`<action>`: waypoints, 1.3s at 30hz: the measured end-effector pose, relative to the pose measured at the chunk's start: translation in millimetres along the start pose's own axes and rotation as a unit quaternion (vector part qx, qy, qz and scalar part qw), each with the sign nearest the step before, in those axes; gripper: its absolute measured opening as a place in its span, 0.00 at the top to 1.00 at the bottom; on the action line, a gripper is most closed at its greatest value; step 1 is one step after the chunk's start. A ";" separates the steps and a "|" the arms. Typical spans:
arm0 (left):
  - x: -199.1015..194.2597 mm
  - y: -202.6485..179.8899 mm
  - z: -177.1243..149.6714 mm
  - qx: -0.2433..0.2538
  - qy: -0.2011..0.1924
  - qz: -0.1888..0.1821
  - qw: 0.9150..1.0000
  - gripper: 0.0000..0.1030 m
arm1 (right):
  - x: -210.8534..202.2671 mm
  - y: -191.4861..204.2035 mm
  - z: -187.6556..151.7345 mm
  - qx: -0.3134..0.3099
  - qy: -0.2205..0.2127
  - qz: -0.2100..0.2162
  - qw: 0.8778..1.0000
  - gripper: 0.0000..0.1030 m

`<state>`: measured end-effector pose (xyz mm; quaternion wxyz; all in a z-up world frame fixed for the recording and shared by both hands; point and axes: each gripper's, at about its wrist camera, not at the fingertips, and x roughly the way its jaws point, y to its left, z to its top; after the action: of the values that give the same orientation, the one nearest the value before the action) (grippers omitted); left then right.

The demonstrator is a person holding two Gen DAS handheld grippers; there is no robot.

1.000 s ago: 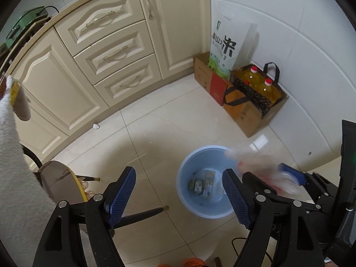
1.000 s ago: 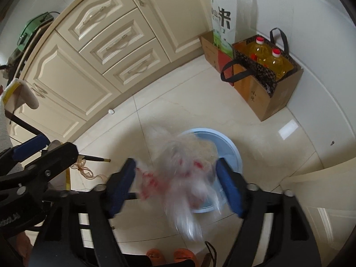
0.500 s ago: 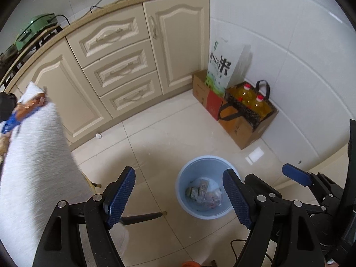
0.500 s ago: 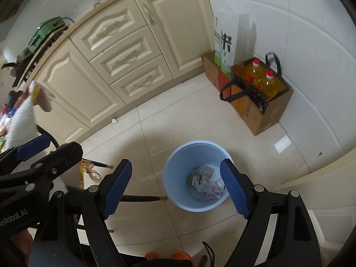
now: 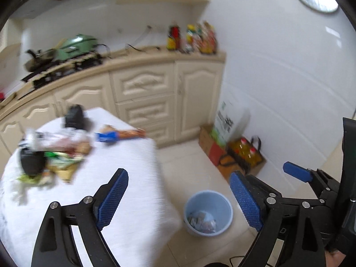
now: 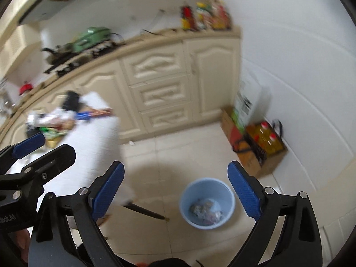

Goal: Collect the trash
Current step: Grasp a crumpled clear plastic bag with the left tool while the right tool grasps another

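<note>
A light blue bin [image 5: 208, 212] stands on the floor with wrappers inside; it also shows in the right wrist view [image 6: 207, 202]. A pile of trash [image 5: 53, 153], wrappers and a blue-and-orange packet [image 5: 120, 135], lies on the white-clothed table [image 5: 124, 200], also seen in the right wrist view [image 6: 55, 122]. My left gripper [image 5: 178, 200] is open and empty above the table's right edge. My right gripper [image 6: 175, 192] is open and empty above the floor, left of the bin. Both views are blurred.
Cream cabinets [image 5: 155, 93] with a stove and bottles on the counter run along the back. A rice bag [image 5: 229, 124] and a carton with oil bottles [image 5: 244, 158] stand by the white wall. A chair leg [image 6: 146, 211] pokes out below the table.
A bag dropped from my right gripper into the bin a second ago. Both grippers have since tilted up, so the table with trash and the counter came into view.
</note>
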<state>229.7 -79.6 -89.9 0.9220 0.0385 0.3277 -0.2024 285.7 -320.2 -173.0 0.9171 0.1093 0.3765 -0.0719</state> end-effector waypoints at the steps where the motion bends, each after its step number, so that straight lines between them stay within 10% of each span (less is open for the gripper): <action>1: -11.3 13.7 -2.5 -0.006 -0.008 0.004 1.000 0.11 | -6.8 19.4 4.6 -0.014 -0.009 0.009 1.000 0.07; 15: -102.9 203.0 -55.5 -0.116 -0.051 0.116 0.985 0.05 | 2.7 180.1 26.4 -0.119 -0.022 0.082 0.989 0.02; 32: -3.8 312.7 -44.3 -0.182 0.050 0.165 0.968 0.09 | 98.6 258.3 40.1 -0.168 0.025 0.086 0.982 0.02; 39: 45.0 339.8 -42.5 -0.184 0.089 0.160 0.966 0.41 | 110.7 280.3 51.6 -0.163 0.010 0.129 0.978 0.02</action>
<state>371.7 224.4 -172.0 0.9006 -0.0618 0.4300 0.0159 458.6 -68.1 -174.4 0.9205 0.0061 0.3749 0.1102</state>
